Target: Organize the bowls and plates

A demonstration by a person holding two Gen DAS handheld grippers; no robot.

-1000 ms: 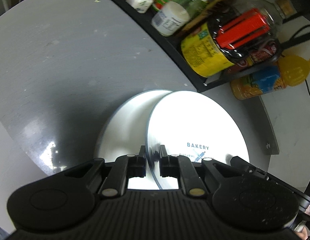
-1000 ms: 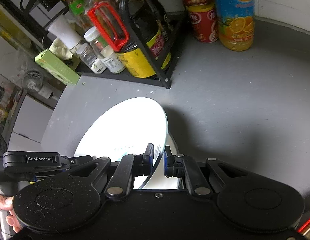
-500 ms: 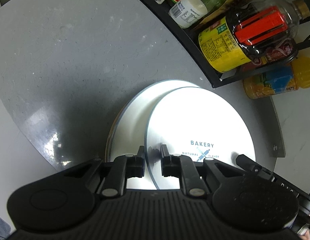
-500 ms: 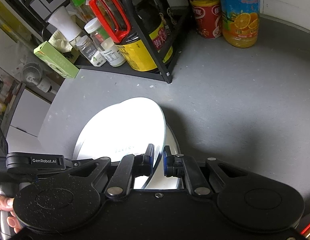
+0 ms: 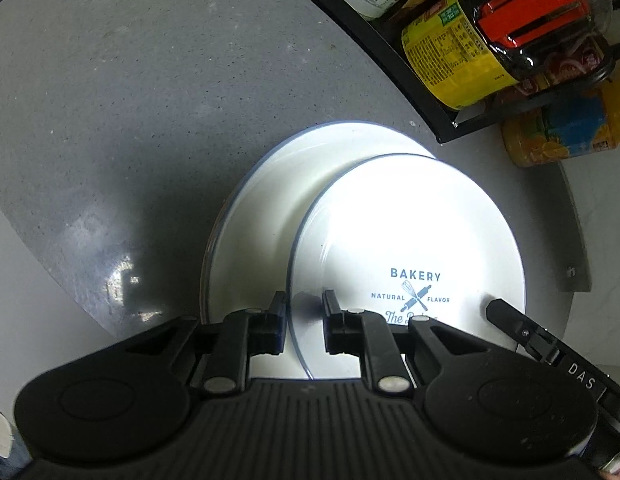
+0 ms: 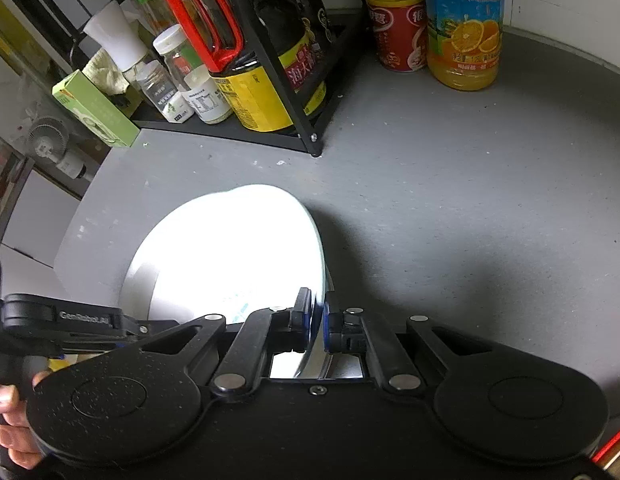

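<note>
Left wrist view: the BAKERY plate [image 5: 406, 248] is seen lying partly over a larger white plate [image 5: 266, 216] near the bench [image 5: 122, 92] edge by the black rack [image 5: 390, 76]. A second ago the left gripper [image 5: 306, 316] was pinched on its rim; now a clear gap shows at the right pad, so the jaws have just been opened a little, the rim between them but no longer pressed. The plate also looks flatter than before

Right wrist view: the right gripper [image 6: 317, 322] is clamped on the opposite rim of the same plate, which is washed out by glare here. The left gripper's body and a hand [image 6: 10, 420] are seen at the left

So the plate seems to be handed down onto the stack, one side let go already. The right side is probably released next, though the plate sits off-centre, so sliding could be a risk
</note>
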